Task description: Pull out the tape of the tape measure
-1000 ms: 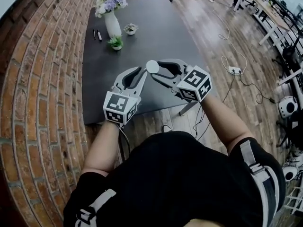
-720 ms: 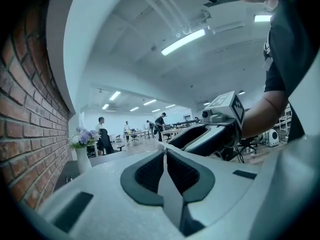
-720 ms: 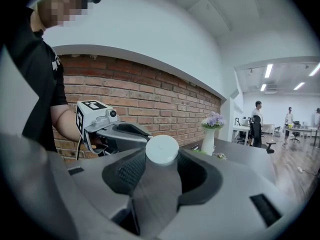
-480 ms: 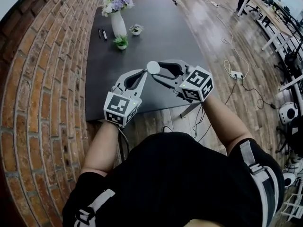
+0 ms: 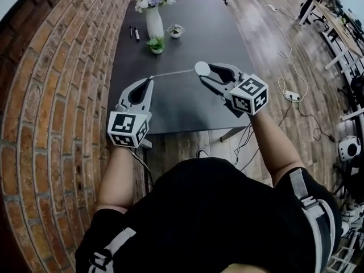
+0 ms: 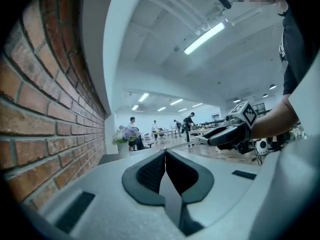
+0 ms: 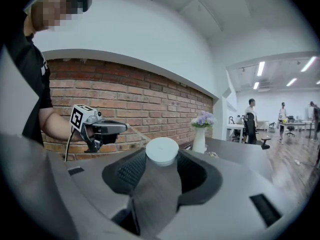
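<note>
My right gripper (image 5: 203, 71) is shut on a round white tape measure (image 5: 201, 68) above the dark table (image 5: 187, 104). A thin pale tape (image 5: 173, 73) runs from it leftward to the tips of my left gripper (image 5: 151, 79), which is shut on the tape's end. In the right gripper view the tape measure (image 7: 161, 150) sits between the black pads (image 7: 127, 171), and the tape (image 7: 139, 133) slants to the left gripper (image 7: 125, 127). In the left gripper view the pads (image 6: 150, 171) meet; the tape itself does not show there.
A brick wall (image 5: 57, 95) runs close along the left. A white vase of flowers (image 5: 153, 16), two small potted plants (image 5: 156, 44) and pens (image 5: 133, 33) stand at the table's far end. A power strip with cables (image 5: 292, 95) lies on the wooden floor at the right.
The left gripper has moved left, away from the right one, and a stretch of tape now spans the gap. The right gripper with the tape measure has shifted slightly right.
</note>
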`<act>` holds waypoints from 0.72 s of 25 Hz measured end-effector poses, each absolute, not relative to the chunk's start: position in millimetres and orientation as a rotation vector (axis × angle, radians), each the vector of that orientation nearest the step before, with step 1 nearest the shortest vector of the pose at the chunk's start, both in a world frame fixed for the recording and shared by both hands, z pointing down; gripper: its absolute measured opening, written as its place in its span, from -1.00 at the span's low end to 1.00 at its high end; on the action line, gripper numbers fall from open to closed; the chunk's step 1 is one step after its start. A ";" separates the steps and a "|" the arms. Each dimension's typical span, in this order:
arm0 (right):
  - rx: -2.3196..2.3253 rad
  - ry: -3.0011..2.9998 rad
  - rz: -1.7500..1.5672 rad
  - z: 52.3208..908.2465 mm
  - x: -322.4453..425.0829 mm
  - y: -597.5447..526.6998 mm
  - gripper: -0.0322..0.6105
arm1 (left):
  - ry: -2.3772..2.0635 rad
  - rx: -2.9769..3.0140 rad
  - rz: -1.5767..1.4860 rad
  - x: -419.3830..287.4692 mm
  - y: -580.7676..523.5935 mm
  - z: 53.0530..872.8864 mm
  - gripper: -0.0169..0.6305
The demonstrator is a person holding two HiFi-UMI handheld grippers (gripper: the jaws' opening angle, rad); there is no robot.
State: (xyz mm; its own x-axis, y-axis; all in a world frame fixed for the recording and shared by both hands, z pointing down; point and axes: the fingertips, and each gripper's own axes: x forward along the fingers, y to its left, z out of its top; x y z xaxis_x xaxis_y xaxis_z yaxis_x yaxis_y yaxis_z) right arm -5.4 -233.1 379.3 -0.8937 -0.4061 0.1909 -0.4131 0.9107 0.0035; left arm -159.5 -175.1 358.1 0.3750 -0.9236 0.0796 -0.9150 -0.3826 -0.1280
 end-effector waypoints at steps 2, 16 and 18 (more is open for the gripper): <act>0.700 -2.876 0.077 380.0 12.3 -250.5 -0.29 | 1.814 -2.486 -0.198 -189.0 -174.1 356.1 -0.91; 0.737 -2.847 0.120 395.5 21.8 -270.4 -0.29 | 2.027 -2.398 -0.197 -217.5 -176.8 376.7 -0.91; 0.733 -2.846 0.127 396.6 21.9 -270.9 -0.29 | 2.035 -2.401 -0.193 -216.4 -178.8 377.8 -0.91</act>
State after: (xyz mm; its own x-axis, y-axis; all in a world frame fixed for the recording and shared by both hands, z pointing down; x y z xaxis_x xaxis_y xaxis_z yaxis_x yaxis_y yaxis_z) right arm 21.9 -270.9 396.6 -0.8571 -0.4689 0.2135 -0.4860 0.8733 -0.0331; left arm -216.4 -178.8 377.8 0.1597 -0.9820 0.1007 -0.9834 -0.1671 -0.0702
